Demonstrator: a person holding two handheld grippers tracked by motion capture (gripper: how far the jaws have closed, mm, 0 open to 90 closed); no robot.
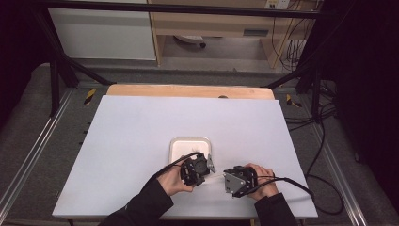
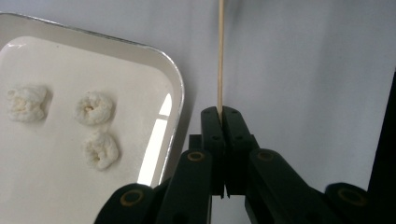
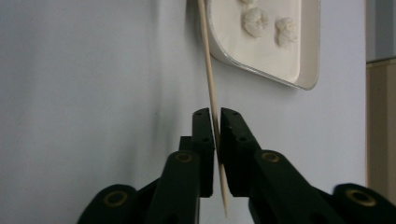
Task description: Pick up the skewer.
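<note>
Near the desk's (image 1: 141, 141) front edge, a thin wooden skewer (image 2: 220, 56) is held between two hand-held tools. In the high view, the left tool (image 1: 207, 165) is gripped in the person's left hand (image 1: 173, 181) and the right tool (image 1: 228, 181) in the right hand (image 1: 263, 184), both just short of the front edge and right of its middle, with dark sleeves entering from below.

In the left gripper view, the left tool's black jaws are seen pressed together on one end of the skewer, which runs straight away from them over the pale desk surface. In the right gripper view, the skewer is seen passing at a slant between the right tool's jaws, its pointed end sticking out behind them; a narrow gap is visible between the jaws, and the stick is seen lying against one inner face, so a firm pinch cannot be confirmed there.

Just beyond the tools, toward the middle of the desk, a white rounded tray (image 1: 176, 143) is set flat. Three small white, puffy lumps (image 2: 95, 108) are seen lying apart from one another on its floor. The skewer is seen running just beside the tray's rim, without touching the lumps.

At the desk's far edge, a strip of bare wood (image 1: 188, 90) is shown, with black frame bars and cables beyond it.
</note>
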